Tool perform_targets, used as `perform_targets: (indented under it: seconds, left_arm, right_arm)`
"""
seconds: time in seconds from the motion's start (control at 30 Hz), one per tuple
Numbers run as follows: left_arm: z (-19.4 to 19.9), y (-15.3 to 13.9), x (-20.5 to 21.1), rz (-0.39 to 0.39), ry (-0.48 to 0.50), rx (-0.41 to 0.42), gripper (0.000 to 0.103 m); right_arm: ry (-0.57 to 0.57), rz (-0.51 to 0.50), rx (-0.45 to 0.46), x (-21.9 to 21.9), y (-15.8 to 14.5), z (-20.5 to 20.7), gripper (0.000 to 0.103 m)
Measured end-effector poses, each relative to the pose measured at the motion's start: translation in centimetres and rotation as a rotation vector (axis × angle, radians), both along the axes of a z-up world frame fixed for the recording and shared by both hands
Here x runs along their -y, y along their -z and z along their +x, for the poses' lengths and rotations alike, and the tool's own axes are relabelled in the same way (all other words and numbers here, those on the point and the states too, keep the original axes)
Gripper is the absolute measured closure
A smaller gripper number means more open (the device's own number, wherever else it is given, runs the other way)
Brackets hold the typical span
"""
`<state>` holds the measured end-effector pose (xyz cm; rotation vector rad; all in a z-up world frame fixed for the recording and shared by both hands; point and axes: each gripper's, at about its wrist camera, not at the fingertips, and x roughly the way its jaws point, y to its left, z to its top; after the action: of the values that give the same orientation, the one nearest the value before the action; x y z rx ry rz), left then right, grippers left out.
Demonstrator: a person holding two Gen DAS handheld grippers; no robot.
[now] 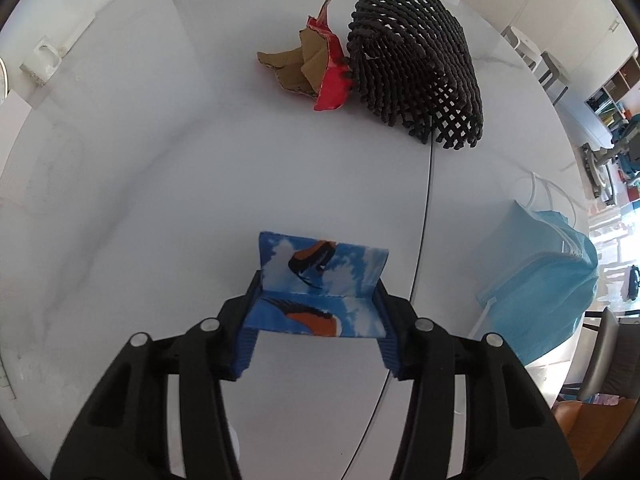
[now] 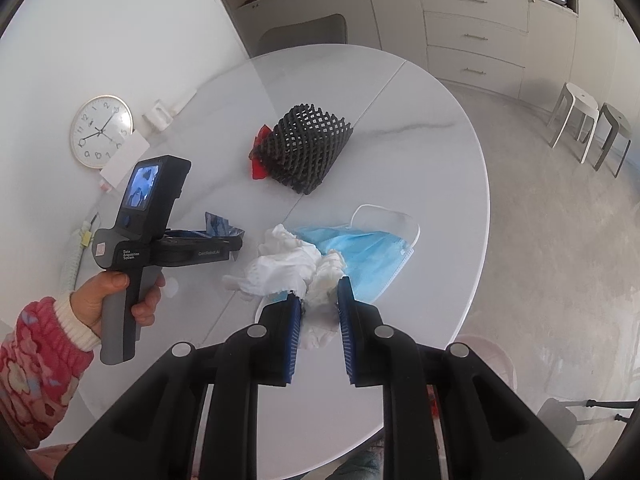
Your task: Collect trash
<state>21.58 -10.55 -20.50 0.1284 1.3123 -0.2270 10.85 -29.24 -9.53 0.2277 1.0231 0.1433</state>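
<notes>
A folded blue wrapper [image 1: 304, 316] printed with clouds and a bird spans the pads of my left gripper [image 1: 320, 284], which is shut on it just above the white table [image 1: 160, 200]. The right wrist view shows that gripper [image 2: 228, 240] held in a person's hand [image 2: 104, 296], the wrapper [image 2: 218, 224] sticking out of it. My right gripper [image 2: 319, 294] is shut on a crumpled white tissue [image 2: 288, 264] lying against a blue face mask [image 2: 360, 248]. Farther off, a torn red and brown cardboard scrap [image 1: 316, 68] touches a black mesh net [image 1: 416, 64].
The face mask [image 1: 536, 280] lies near the round table's right edge [image 2: 480, 184]. A wall clock [image 2: 100, 132] and a white card lean at the left. A chair [image 2: 304, 32] stands behind the table, two stools [image 2: 580, 120] on the floor at right, and something pale pink [image 2: 492, 356] below the table's rim.
</notes>
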Motion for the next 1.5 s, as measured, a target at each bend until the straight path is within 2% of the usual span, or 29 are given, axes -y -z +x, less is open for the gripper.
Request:
perform_targets:
  seconds: [0.17,0.4,0.53,0.7,0.9,1.0,1.13,1.33,1.5]
  left_arm:
    - [-1.4,-1.7,0.3,-0.010,0.009,0.033,0.055]
    - [-5.4,-6.2,3.4,-0.029,0.064,0.083,0.055]
    - [-8.5,-8.5,7.5,-0.057,0.137,0.098,0.055]
    - [-12.6,-9.6,13.7,-0.107,0.245,0.087,0.055]
    - [-18.0,-8.7,21.4,-0.125,0.376,0.045,0.055]
    - [-20.3,-7.6,24.8,-0.157,0.416,-0.005,0.055]
    - [-22.1,-6.0,28.4,-0.152,0.459,-0.038,0.055]
    - [-23.5,-4.4,31.4,-0.126,0.489,-0.066,0.055]
    - [-23.8,-3.6,32.5,-0.101,0.485,-0.089,0.053]
  right_arm:
    - [-0.018,-0.002,-0.006,-0.6,0.1,0.3,0.084]
    - [-0.016,-0.002,0.001,0.1,0.0,-0.7,0.084]
    - [0.019,-0.008,0.002,2.5,-0.1,-2.8,0.084]
    - [0.103,-0.019,-0.012,7.2,0.2,-6.8,0.084]
    - [0.216,-0.047,-0.074,13.3,2.0,-12.7,0.084]
    - [0.270,-0.037,-0.109,16.0,3.4,-15.1,0.084]
    - [0.308,-0.033,-0.139,18.3,4.6,-16.8,0.084]
    - [0.324,-0.023,-0.142,20.4,5.0,-18.3,0.084]
    - [0.316,-0.009,-0.139,21.5,5.3,-18.8,0.084]
